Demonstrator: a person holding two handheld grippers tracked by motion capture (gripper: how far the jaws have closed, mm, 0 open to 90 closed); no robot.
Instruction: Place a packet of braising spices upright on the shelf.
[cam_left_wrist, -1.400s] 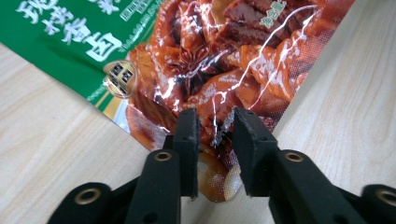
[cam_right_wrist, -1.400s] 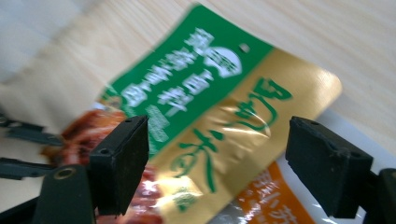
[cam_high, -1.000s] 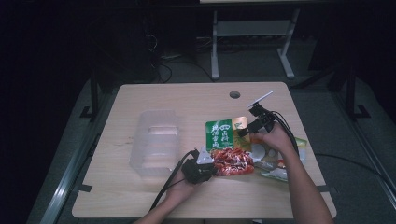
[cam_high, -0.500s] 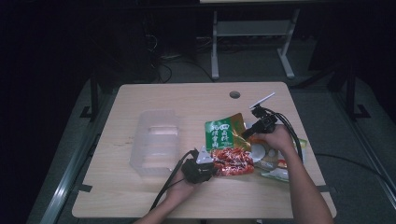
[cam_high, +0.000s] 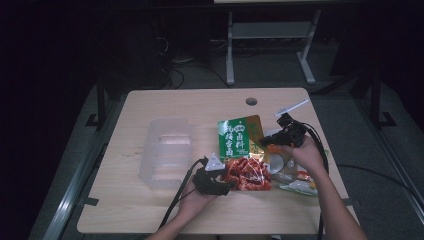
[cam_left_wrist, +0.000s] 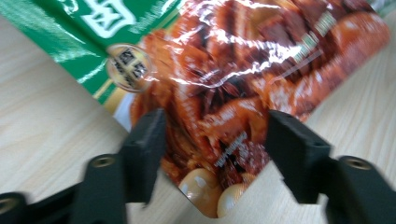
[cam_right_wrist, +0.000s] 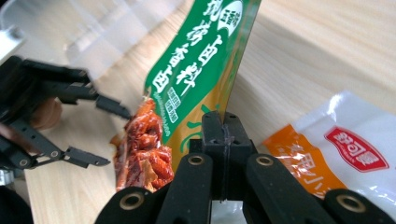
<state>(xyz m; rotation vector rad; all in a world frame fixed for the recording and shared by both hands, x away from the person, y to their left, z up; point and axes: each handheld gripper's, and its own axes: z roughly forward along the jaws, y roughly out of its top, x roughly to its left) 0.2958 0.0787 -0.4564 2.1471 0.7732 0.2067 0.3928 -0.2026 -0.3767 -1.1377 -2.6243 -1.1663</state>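
While my left gripper (cam_left_wrist: 212, 140) stood spread about the red snack packet (cam_left_wrist: 261, 79), my right gripper (cam_right_wrist: 224, 135) was clamped on the green seasoning packet (cam_right_wrist: 201, 65).

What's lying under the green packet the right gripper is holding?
The green packet overlaps the red snack packet at its lower edge; bare table shows beyond it. Whatever lies directly beneath the green packet is covered.

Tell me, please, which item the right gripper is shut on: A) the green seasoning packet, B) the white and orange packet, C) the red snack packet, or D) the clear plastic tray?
A: in the right gripper view, the right gripper is shut on the green seasoning packet's lower edge.
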